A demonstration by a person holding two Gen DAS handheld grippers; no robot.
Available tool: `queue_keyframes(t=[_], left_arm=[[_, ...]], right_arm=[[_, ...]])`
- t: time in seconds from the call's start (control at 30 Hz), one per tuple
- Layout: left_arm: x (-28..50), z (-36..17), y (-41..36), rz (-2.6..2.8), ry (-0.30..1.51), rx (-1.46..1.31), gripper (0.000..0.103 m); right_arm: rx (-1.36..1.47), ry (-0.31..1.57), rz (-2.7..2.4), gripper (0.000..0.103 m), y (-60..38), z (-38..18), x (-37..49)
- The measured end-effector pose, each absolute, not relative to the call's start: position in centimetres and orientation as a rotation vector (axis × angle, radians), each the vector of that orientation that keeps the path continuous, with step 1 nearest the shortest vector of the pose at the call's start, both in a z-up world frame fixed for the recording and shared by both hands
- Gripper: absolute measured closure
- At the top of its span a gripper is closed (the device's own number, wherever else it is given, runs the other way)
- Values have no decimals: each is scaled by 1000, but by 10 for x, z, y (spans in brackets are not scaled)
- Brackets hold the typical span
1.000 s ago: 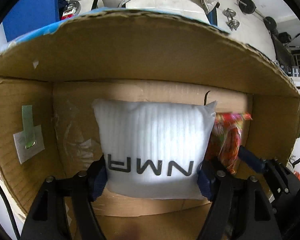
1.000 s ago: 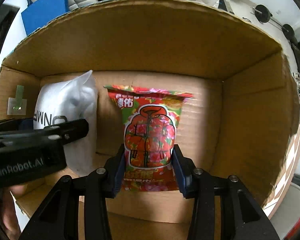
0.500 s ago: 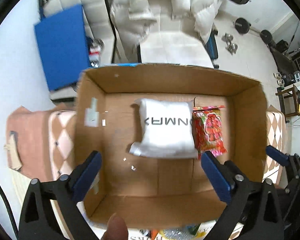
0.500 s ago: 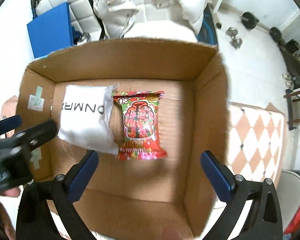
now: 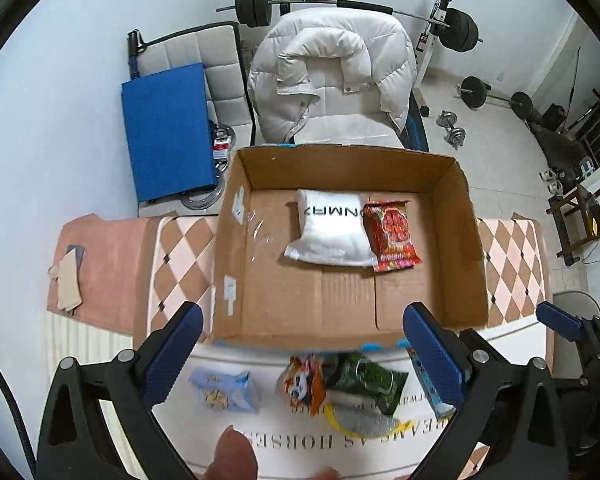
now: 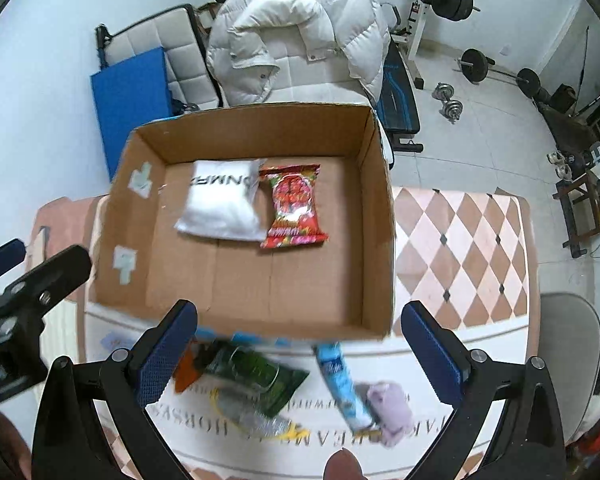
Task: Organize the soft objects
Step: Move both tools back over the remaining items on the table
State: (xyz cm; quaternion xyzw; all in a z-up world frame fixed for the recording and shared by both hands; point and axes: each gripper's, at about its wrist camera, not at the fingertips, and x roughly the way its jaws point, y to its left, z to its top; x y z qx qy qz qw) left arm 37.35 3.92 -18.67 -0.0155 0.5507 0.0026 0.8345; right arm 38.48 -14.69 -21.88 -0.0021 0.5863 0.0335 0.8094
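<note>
An open cardboard box (image 5: 464,248) (image 6: 380,208) holds a white pouch with black letters (image 5: 332,228) (image 6: 222,204) and a red snack packet (image 5: 392,236) (image 6: 294,212) side by side on its floor. My left gripper (image 5: 300,354) is open and empty, above the box's near edge. My right gripper (image 6: 298,354) is open and empty, also back from the box. On the cloth in front lie a light blue packet (image 5: 226,392), an orange packet (image 5: 304,384), a green packet (image 5: 366,382) (image 6: 252,376), a blue tube (image 6: 342,386) and a lilac soft toy (image 6: 392,408).
The box stands on a checkered pink cloth (image 5: 180,252) (image 6: 456,248). Behind it are a chair with a white puffy jacket (image 5: 332,76), a blue mat (image 5: 166,128) and barbell weights (image 5: 460,28). A grey chair (image 6: 568,344) stands at the right.
Both grippers let go of the white pouch and the red packet inside the box, opened wide and pulled up and back. The loose packets in front came into view.
</note>
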Motion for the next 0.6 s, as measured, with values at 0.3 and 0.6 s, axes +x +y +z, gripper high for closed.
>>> queue_keyframes(t=[0.3,0.6], left_arm=[[299,-228,58,31,1290,-125,0],[289,-332,108,153,1463,-185,1]], right_arm=[[-4,1252,106,0,-171,-213,307],[11,1458,80,0,-203,-305,268]])
